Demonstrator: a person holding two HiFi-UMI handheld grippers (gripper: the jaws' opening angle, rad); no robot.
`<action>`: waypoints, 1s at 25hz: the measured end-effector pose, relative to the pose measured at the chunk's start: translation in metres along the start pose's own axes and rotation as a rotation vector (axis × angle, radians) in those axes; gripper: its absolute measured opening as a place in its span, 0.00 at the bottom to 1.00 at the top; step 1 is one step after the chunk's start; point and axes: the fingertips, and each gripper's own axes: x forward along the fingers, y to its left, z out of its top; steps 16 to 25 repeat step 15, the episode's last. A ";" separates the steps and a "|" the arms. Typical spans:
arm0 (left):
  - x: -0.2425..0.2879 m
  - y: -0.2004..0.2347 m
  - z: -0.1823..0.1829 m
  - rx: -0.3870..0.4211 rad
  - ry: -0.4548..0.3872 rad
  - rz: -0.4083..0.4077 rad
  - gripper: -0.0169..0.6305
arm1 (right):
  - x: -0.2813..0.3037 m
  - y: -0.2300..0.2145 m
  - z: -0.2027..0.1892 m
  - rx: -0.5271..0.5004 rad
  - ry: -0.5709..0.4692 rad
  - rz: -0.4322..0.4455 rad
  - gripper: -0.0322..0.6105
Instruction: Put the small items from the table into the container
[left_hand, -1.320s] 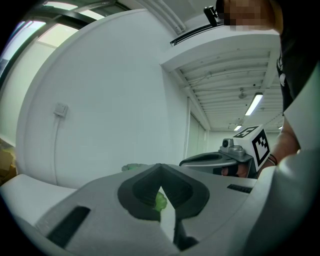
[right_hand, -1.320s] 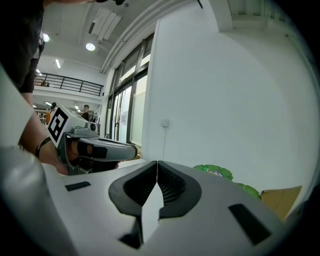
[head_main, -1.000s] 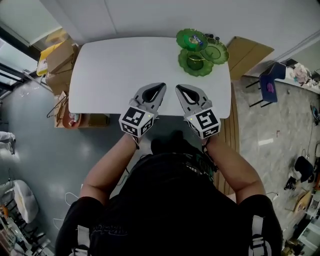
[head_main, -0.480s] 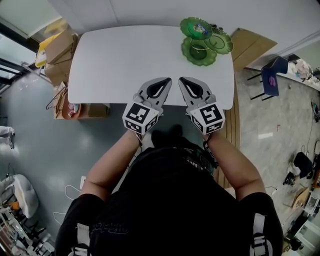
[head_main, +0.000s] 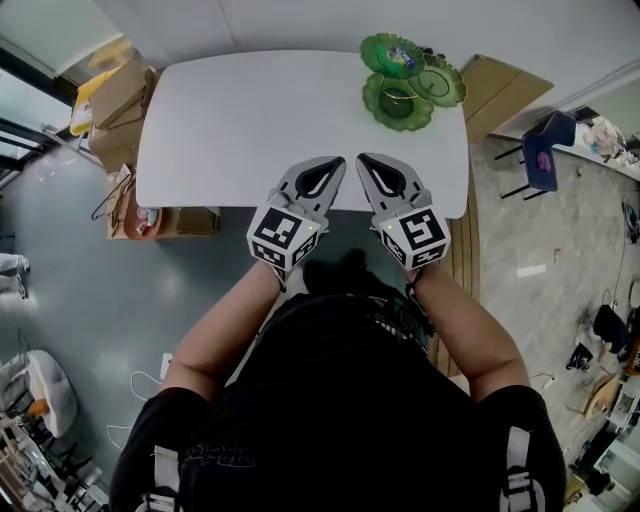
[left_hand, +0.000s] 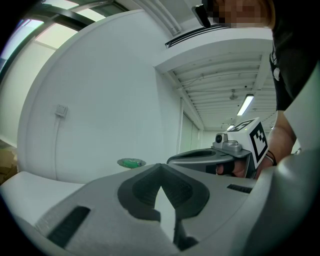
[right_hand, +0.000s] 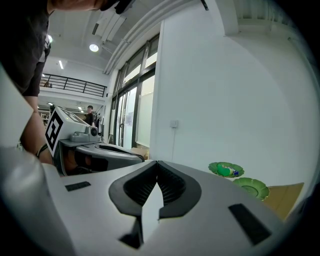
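- Both claws hover side by side over the near edge of the white desk (head_main: 230, 120), tips pointing across it
- The left claw (head_main: 337, 161) is closed, its tips meeting with nothing between them
- The right claw (head_main: 362, 159) is closed too, and just as empty
- 3 green dishes (head_main: 376, 110) cluster at the desk's far right corner, well apart from both claws
- The farthest dish (head_main: 375, 48) holds a small green-and-blue item (right_hand: 229, 171); what it is I can't tell
- Cardboard boxes (head_main: 120, 100) sit on the floor by the desk's left end
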 end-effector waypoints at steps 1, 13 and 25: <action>0.000 0.000 0.000 -0.001 0.000 0.000 0.04 | 0.000 0.000 0.001 0.000 0.000 0.001 0.08; -0.005 -0.010 0.000 -0.010 0.000 -0.005 0.04 | -0.010 0.006 0.005 -0.001 -0.005 0.002 0.08; -0.006 -0.012 0.000 -0.013 0.000 -0.007 0.04 | -0.012 0.007 0.005 0.001 -0.005 0.001 0.08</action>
